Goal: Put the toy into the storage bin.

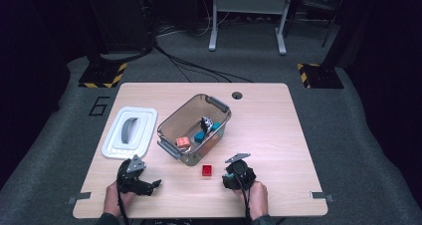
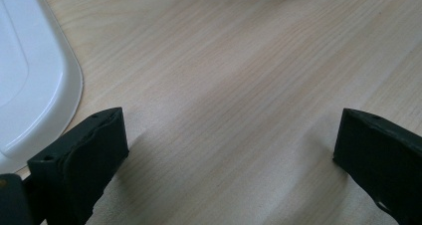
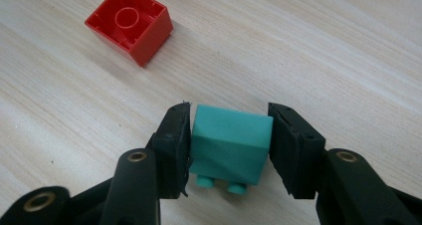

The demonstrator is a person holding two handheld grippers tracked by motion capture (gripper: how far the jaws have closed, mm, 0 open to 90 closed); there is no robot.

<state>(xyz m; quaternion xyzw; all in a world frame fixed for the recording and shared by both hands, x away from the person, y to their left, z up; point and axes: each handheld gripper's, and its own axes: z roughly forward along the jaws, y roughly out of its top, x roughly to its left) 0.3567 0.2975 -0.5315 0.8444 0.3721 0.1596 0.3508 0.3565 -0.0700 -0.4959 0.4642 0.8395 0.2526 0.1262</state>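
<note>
Grey carpet floor [image 1: 348, 130], dark surroundings, a pale metal desk frame [image 1: 247, 8], hazard-striped black bases [image 1: 103, 74].

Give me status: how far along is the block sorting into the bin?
Done: a few blocks lie inside the clear bin, its lid set aside. In hand: right gripper is shut on the teal block. Left: the red block sits on the table; left gripper is open, idle.
</note>
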